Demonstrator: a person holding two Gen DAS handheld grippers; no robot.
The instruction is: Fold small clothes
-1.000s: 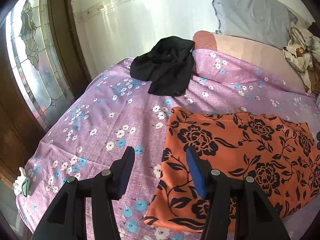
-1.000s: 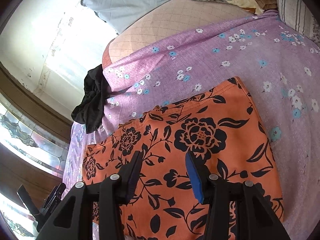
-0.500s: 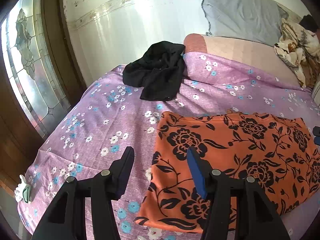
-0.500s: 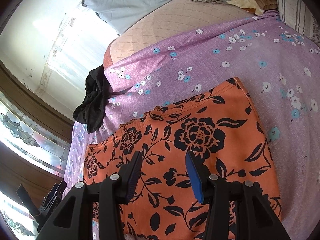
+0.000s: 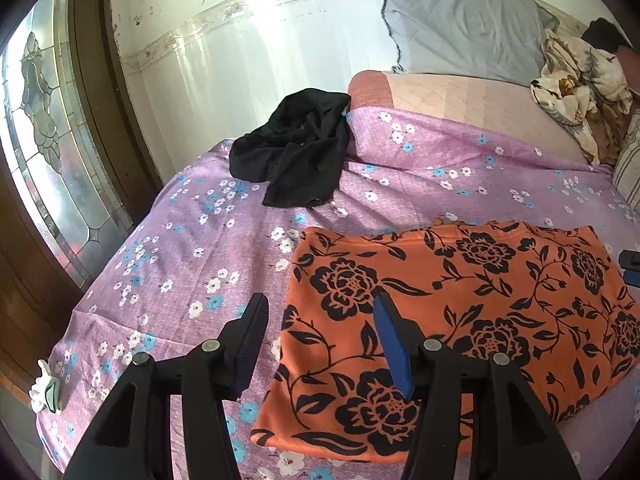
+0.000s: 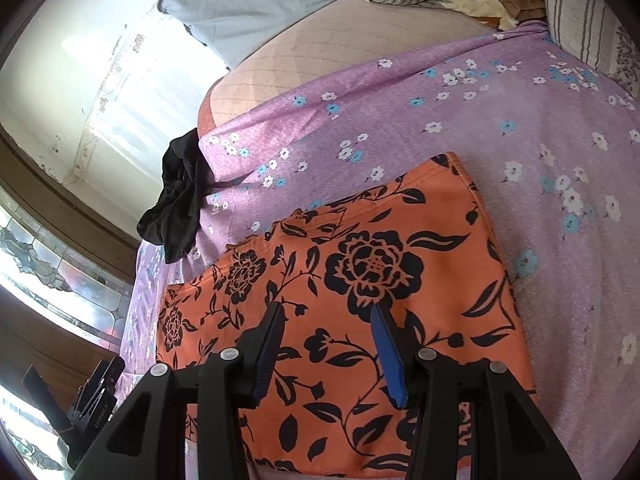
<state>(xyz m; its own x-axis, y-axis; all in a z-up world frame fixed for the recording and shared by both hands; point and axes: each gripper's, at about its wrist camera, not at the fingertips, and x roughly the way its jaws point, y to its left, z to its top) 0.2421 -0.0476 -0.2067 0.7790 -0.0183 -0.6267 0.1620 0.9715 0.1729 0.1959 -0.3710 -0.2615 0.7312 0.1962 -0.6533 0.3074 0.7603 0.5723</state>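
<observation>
Across the lower right of the left wrist view lies the orange cloth (image 5: 460, 320), a flat rectangle printed with black flowers, spread on the purple sheet (image 5: 180, 248); in the right wrist view the same cloth (image 6: 360, 280) fills the lower middle of the frame, its far corner pointing toward the upper right. Over its left edge, at the bottom of the left view, hovers the left gripper (image 5: 320, 340), jaws spread wide and holding nothing: one finger sits over bare sheet, the blue-padded one over the cloth. At the bottom of the right view the right gripper (image 6: 328, 340) is likewise released, both fingers above the print with orange fabric showing in the gap between them; whether the tips touch the cloth I cannot tell. A dark bit of the right gripper shows at the right edge of the left view, just beside the cloth's far end. Beyond the cloth, well apart from it, a crumpled black garment (image 5: 296, 152) lies in the upper middle of the left view, where the sheet meets a pinkish mattress (image 5: 460, 96); in the right view it (image 6: 176, 200) hangs at the left of the frame. A grey pillow (image 5: 460, 28) leans on the wall at the top, and a cream patterned blanket (image 5: 576, 80) is bunched at the upper right. A leaded-glass door (image 5: 44, 128) fills the left edge.
</observation>
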